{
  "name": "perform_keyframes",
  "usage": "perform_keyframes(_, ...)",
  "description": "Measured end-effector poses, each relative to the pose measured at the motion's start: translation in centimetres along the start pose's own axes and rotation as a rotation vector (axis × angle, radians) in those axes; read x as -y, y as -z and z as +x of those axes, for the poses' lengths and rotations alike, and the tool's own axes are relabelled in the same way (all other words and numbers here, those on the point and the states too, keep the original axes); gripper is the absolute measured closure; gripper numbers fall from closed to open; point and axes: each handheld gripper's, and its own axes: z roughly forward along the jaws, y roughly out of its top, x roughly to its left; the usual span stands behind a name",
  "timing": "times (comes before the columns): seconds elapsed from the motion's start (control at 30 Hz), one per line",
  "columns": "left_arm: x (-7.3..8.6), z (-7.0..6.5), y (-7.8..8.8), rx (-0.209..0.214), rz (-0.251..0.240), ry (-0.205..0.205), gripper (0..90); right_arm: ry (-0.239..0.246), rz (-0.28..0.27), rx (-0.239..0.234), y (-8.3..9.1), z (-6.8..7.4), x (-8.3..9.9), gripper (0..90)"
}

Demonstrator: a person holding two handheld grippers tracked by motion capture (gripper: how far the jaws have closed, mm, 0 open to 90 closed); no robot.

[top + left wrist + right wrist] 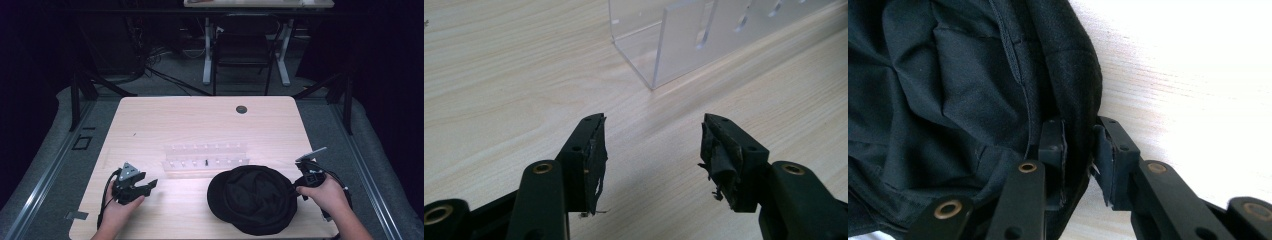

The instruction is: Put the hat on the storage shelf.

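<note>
The black cap (253, 199) lies at lower centre-right of the table (165, 120), its rim between the right gripper (1079, 152)'s parted jaws, which no longer seem to pinch it. To release cleanly, spread wider before backing away (fabric snags). The left gripper (651, 150) rests apart at lower left, jaws open on nothing.

The high view looks forward and down over the whole table (150, 115) from the person's side. Each gripper view sits close behind its own jaws; the left one shares the clear rack (684, 45) ahead, the right one the black hat (948, 90).
</note>
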Motion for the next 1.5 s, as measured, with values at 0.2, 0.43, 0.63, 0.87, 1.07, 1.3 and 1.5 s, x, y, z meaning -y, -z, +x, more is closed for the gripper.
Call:
perform_keyframes(0.2,0.0,0.0,0.0,0.003,0.008,-0.001,43.8,-0.016,-0.017,-0.023,-0.3,0.1,0.0,82.0)
perform_keyframes(0.43,0.0,0.0,0.0,-0.001,0.002,0.000,43.8,-0.011,0.001,-0.047,-0.3,0.0,-0.1,85.2)
perform_keyframes(0.63,0.0,0.0,0.0,-0.002,0.001,0.000,43.8,-0.021,0.012,-0.064,-0.2,-0.3,-0.2,86.6)
perform_keyframes(0.87,0.0,0.0,0.0,-0.002,0.002,0.001,43.8,-0.020,0.023,-0.079,0.2,-0.4,-0.2,87.2)
perform_keyframes(1.07,0.0,0.0,0.0,-0.003,0.000,0.002,43.8,-0.046,-0.001,-0.133,1.0,-0.4,0.1,87.4)
perform_keyframes(1.3,0.0,0.0,0.0,-0.005,0.002,-0.001,43.8,-0.051,-0.029,-0.160,2.3,0.1,0.4,87.6)
perform_keyframes(1.5,0.0,0.0,0.0,-0.005,0.001,-0.001,43.9,-0.039,-0.033,-0.132,3.1,0.9,0.4,87.7)
